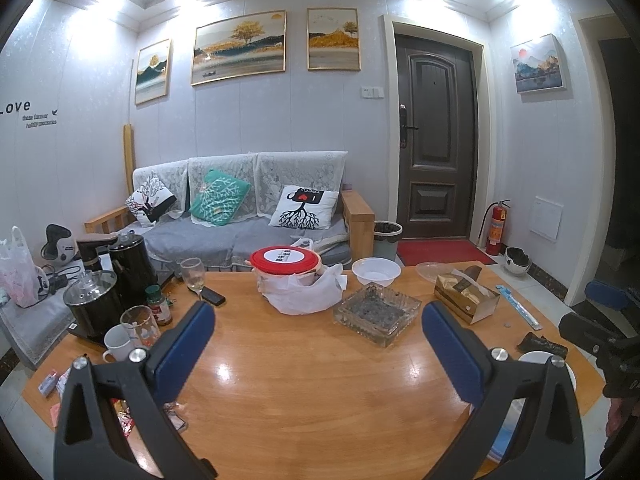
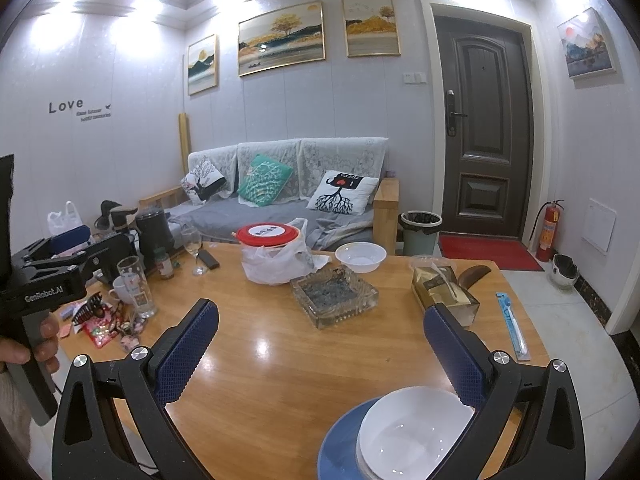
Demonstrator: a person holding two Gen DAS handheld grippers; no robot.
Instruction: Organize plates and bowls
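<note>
A white bowl point(image 2: 412, 432) sits on a blue plate point(image 2: 338, 444) at the near right of the wooden table point(image 2: 288, 360), just under my right gripper's right finger. My right gripper point(image 2: 320, 334) is open and empty above the table. My left gripper point(image 1: 318, 326) is open and empty over the table's middle. Another white bowl point(image 1: 376, 271) stands at the far edge; it also shows in the right wrist view point(image 2: 360, 256). In the left wrist view the stacked bowl's rim point(image 1: 536, 357) peeks out behind the right finger.
A glass ashtray point(image 1: 376, 314), a red-lidded tub in a plastic bag point(image 1: 286, 266), a gold tissue box point(image 1: 466, 298), a wine glass point(image 1: 193, 276), kettles point(image 1: 94, 304), cups and a tumbler point(image 1: 140, 326) crowd the table. A toothbrush pack point(image 2: 514, 326) lies at the right edge.
</note>
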